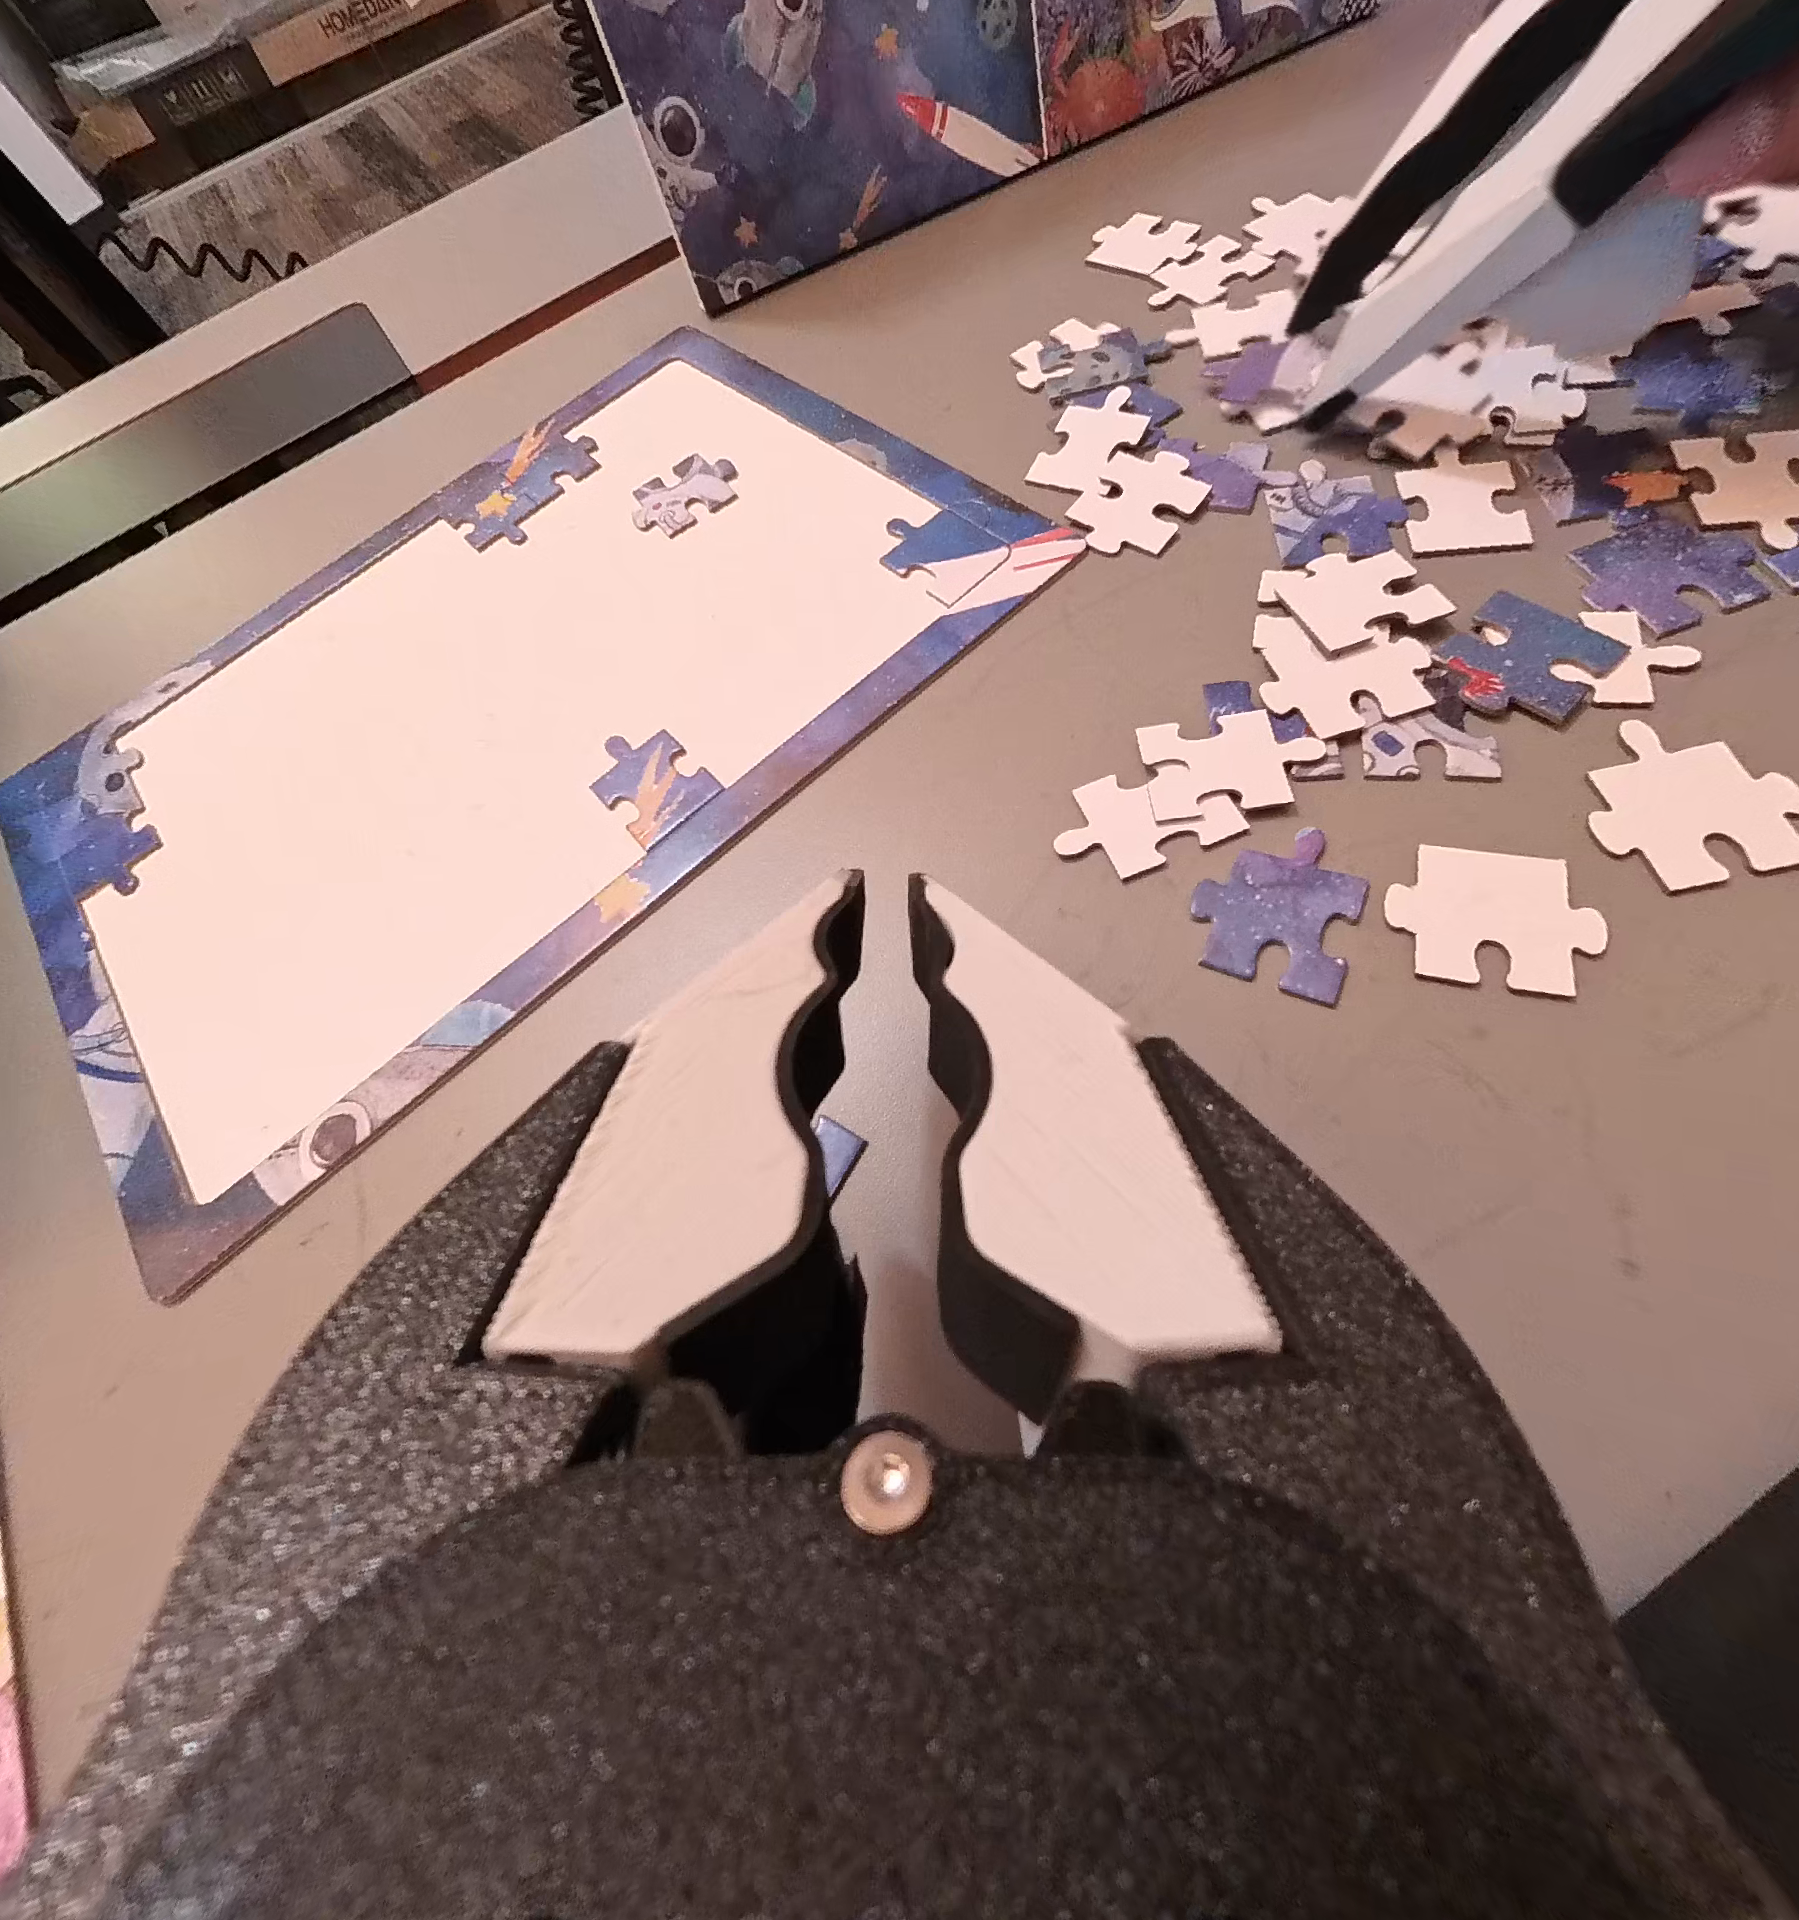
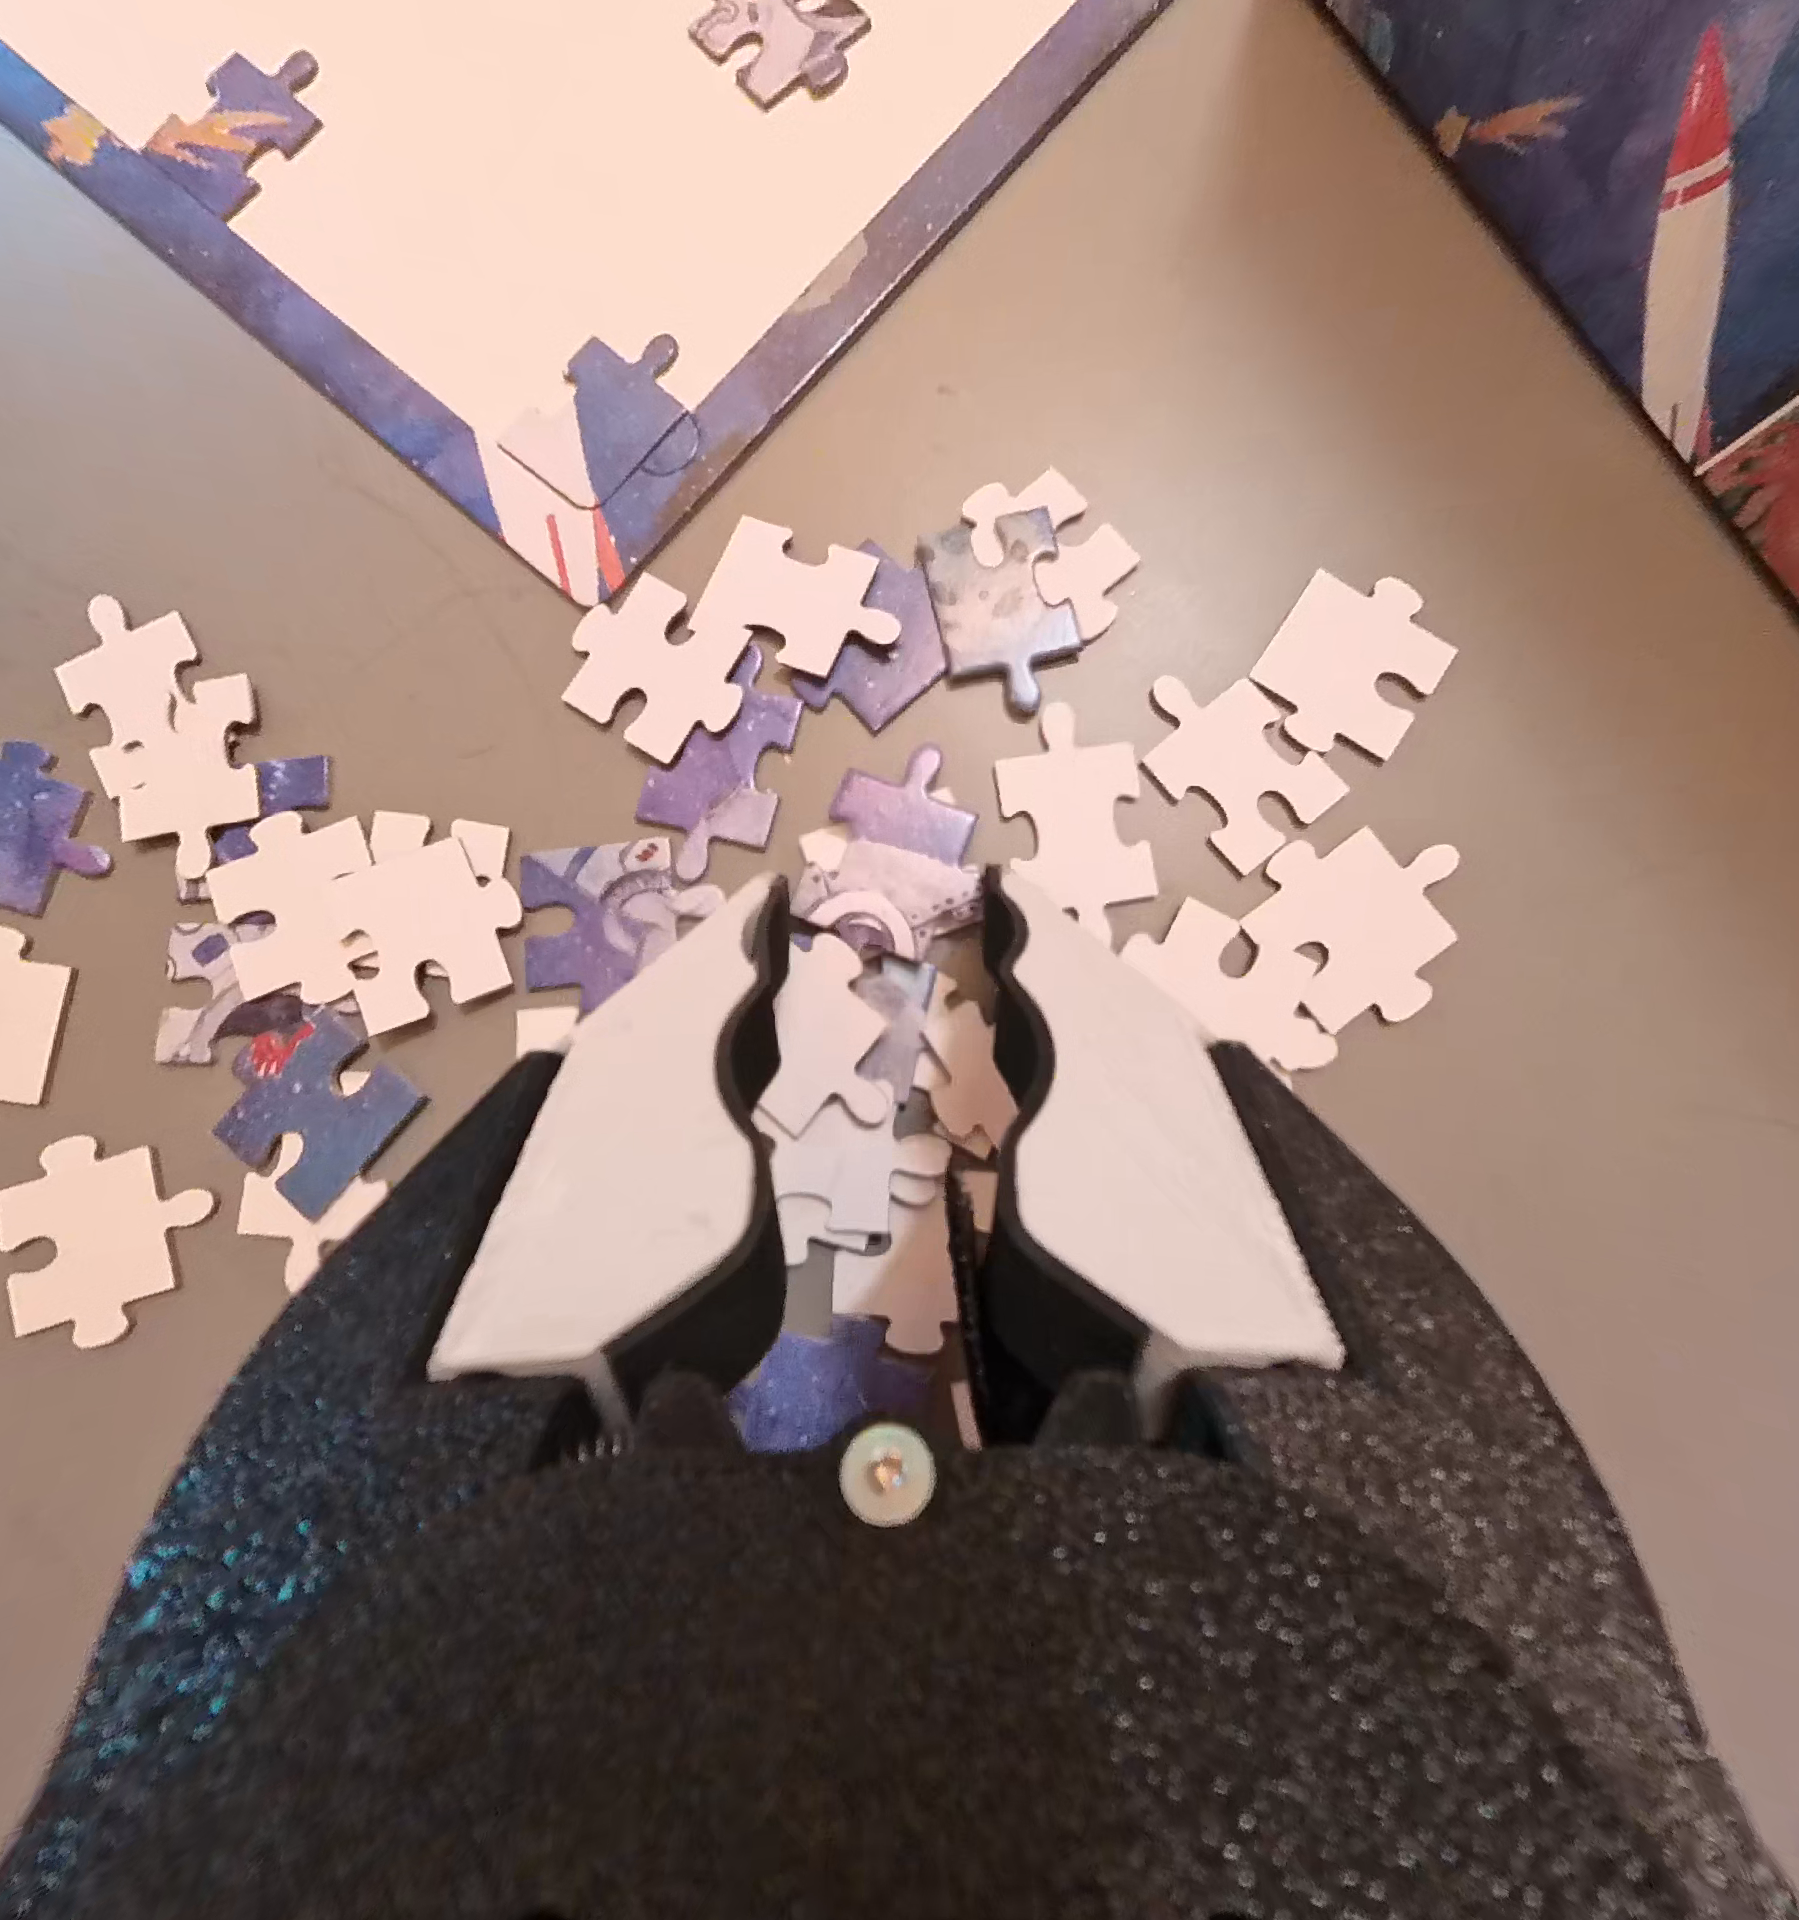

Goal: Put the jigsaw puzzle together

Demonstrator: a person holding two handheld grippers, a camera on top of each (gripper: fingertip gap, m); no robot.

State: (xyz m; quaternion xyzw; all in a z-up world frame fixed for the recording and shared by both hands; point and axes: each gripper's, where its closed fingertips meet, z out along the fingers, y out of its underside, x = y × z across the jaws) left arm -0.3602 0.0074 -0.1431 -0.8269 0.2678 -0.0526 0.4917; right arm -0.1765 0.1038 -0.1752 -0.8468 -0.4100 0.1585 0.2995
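Hovering left gripper (image 1: 886, 883) fingers narrow near frame (image 1: 879, 686) edge; right gripper (image 2: 887, 894) fingers wide over loose pieces (image 2: 853, 1039).

Grey counter (image 1: 1290, 1299); white tray (image 1: 459, 779) bordered in starry blue; loose pieces (image 2: 1082, 821) white-backed or purple-blue; box (image 1: 833, 135) blue with a red-white rocket; tongs (image 1: 886, 894) white.

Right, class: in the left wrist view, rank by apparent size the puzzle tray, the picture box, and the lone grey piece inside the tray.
1. Puzzle tray, clearly largest.
2. Picture box, though it is cut off by the frame and farther away, so unsure.
3. Lone grey piece, smallest.
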